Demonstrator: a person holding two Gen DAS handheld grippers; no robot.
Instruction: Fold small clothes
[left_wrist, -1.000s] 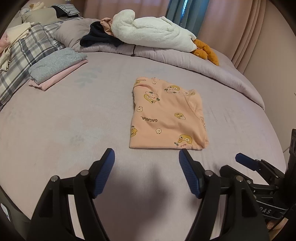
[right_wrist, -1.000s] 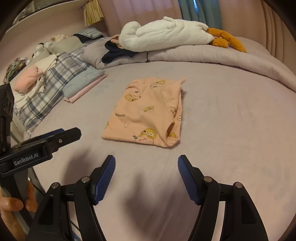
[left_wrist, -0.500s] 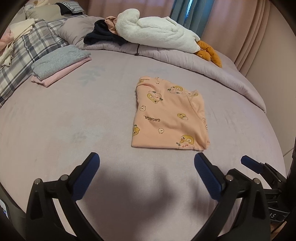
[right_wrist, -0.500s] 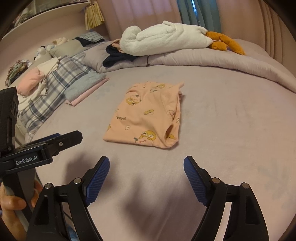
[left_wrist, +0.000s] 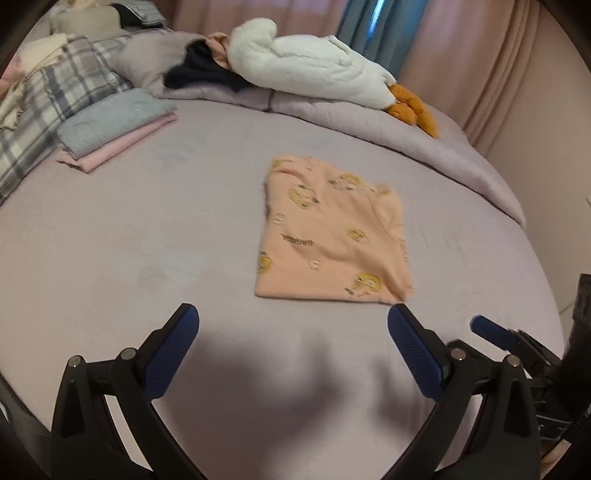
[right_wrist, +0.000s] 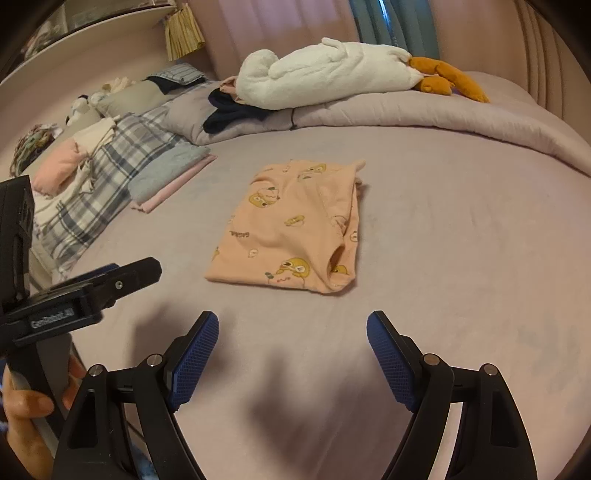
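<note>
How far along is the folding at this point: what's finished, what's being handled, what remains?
Done: the peach cartoon-print garment lies folded into a compact rectangle on the bed, and a folded grey-and-pink stack sits near the plaid pillow. In hand: nothing; the left gripper and right gripper have open, empty jaws short of the garment. Left: possibly the dark clothes bunched by the white plush goose.

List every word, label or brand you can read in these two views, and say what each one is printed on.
"GAGAGA": printed on the folded peach garment, seen upside down in the left wrist view; in the right wrist view only part of it shows and it is blurred.
"GenRobot.AI": white label on the side of the left gripper, blurred in the right wrist view.
Small marks beside the garment's duck prints: too small to read.
</note>
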